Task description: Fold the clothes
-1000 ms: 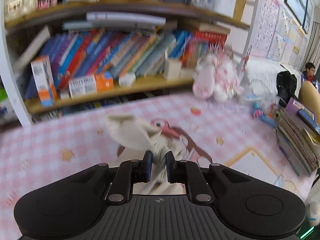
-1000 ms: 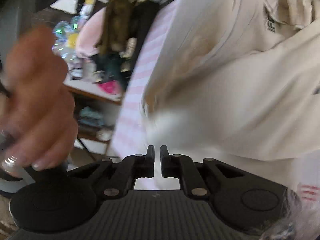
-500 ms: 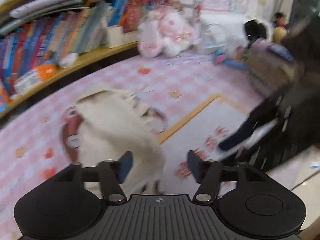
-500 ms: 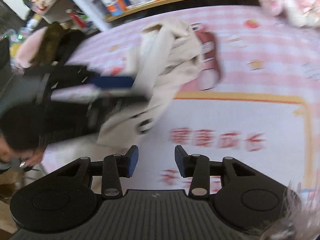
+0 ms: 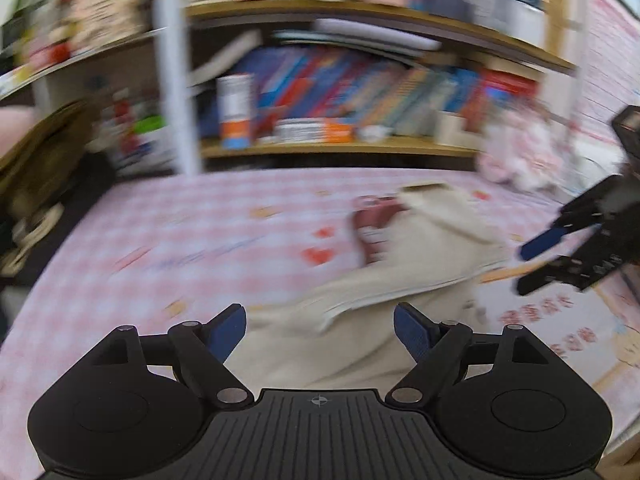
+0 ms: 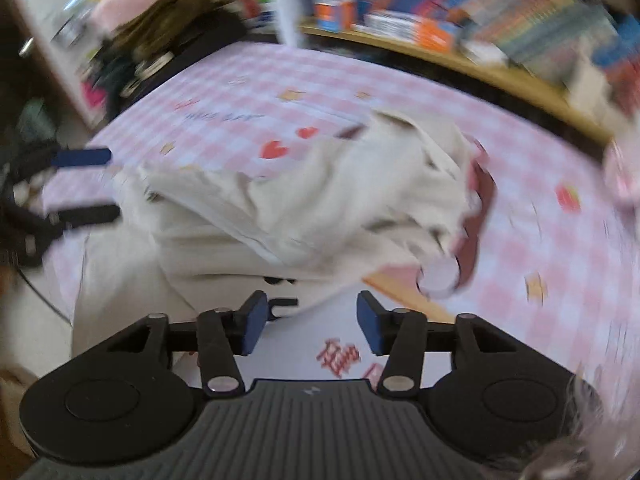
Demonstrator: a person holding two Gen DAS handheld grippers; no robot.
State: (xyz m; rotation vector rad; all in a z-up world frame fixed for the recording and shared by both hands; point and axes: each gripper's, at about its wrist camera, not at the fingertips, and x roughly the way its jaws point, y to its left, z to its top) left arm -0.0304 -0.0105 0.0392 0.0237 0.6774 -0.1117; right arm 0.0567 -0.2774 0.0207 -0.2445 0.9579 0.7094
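Observation:
A cream garment point(image 5: 404, 276) lies crumpled in a loose heap on the pink checked tablecloth point(image 5: 192, 248); it also shows in the right wrist view point(image 6: 320, 204). My left gripper point(image 5: 320, 330) is open and empty, just in front of the garment's near edge. My right gripper point(image 6: 312, 326) is open and empty, at the garment's lower edge. The right gripper shows at the right of the left wrist view point(image 5: 560, 256); the left gripper shows at the left of the right wrist view point(image 6: 68, 184). Both views are blurred.
A wooden bookshelf point(image 5: 360, 148) packed with books runs along the far side of the table. A pink plush toy point(image 5: 520, 156) sits at the back right. Dark bags and clutter point(image 6: 160, 56) stand off the table's left end.
Both grippers have opened and let go of the cream garment, which has dropped into a heap on the table. Both grippers have swung back and face it from either side.

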